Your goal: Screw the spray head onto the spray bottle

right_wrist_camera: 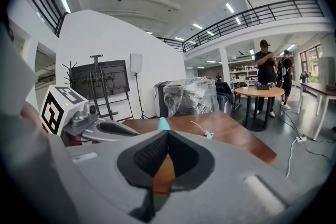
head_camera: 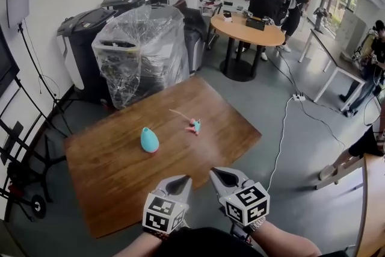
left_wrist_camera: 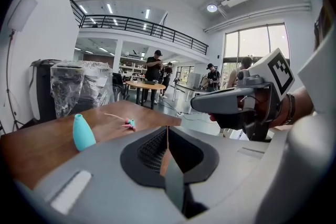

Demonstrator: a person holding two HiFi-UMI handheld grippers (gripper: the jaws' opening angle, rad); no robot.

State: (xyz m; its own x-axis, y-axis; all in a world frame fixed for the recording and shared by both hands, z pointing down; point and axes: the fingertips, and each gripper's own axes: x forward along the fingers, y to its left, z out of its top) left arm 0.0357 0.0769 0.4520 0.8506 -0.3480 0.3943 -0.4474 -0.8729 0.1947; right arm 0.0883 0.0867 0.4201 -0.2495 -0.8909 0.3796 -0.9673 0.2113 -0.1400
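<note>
A teal spray bottle (head_camera: 149, 139) without its head stands on the brown wooden table (head_camera: 120, 171); it also shows in the left gripper view (left_wrist_camera: 83, 132) and, mostly hidden behind the jaws, in the right gripper view (right_wrist_camera: 164, 124). The pink-and-teal spray head (head_camera: 194, 125) with its thin tube lies to the bottle's right (left_wrist_camera: 128, 123) (right_wrist_camera: 208, 135). My left gripper (head_camera: 180, 182) and right gripper (head_camera: 224, 176) hover side by side over the table's near edge, well short of both parts. Both are shut with nothing between the jaws.
Behind the table stand a plastic-wrapped machine (head_camera: 139, 51) and a dark printer (head_camera: 81, 45). A round table (head_camera: 248, 30) with people by it is further back. A white cable (head_camera: 281, 129) runs across the floor at the right; a black stand (head_camera: 18, 147) is on the left.
</note>
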